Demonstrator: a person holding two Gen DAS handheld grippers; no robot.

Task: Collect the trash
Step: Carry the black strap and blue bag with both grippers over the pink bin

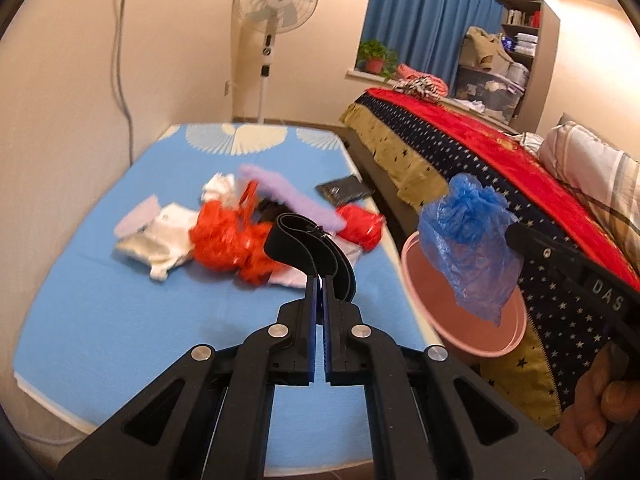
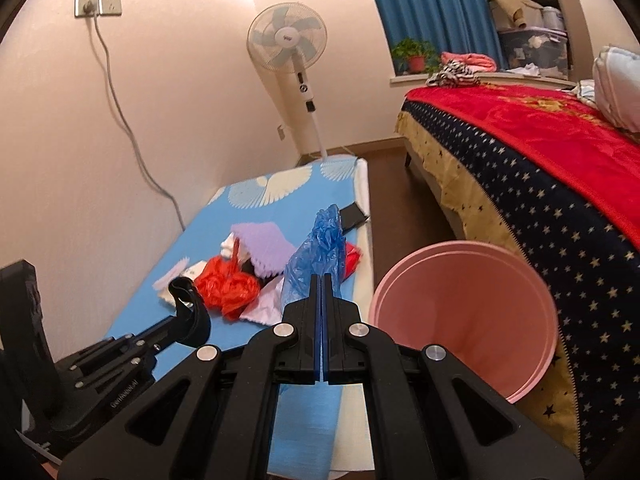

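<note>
My left gripper (image 1: 319,280) is shut on a black band (image 1: 310,250) and holds it above the blue mat (image 1: 120,312); it also shows in the right wrist view (image 2: 188,304). My right gripper (image 2: 321,278) is shut on a crumpled blue plastic bag (image 2: 320,252), which in the left wrist view hangs over the pink bin (image 1: 436,280). The blue plastic bag (image 1: 468,240) is in the air. The pink bin (image 2: 464,316) stands open between mat and bed. A heap of red plastic bags (image 1: 228,240), white scraps (image 1: 168,240) and a purple sheet (image 1: 288,196) lies on the mat.
A bed with a red and starred blanket (image 2: 540,184) runs along the right. A standing fan (image 2: 288,44) is in the far corner. A black packet (image 1: 344,190) lies at the mat's far right edge. A cable (image 2: 132,140) hangs down the left wall.
</note>
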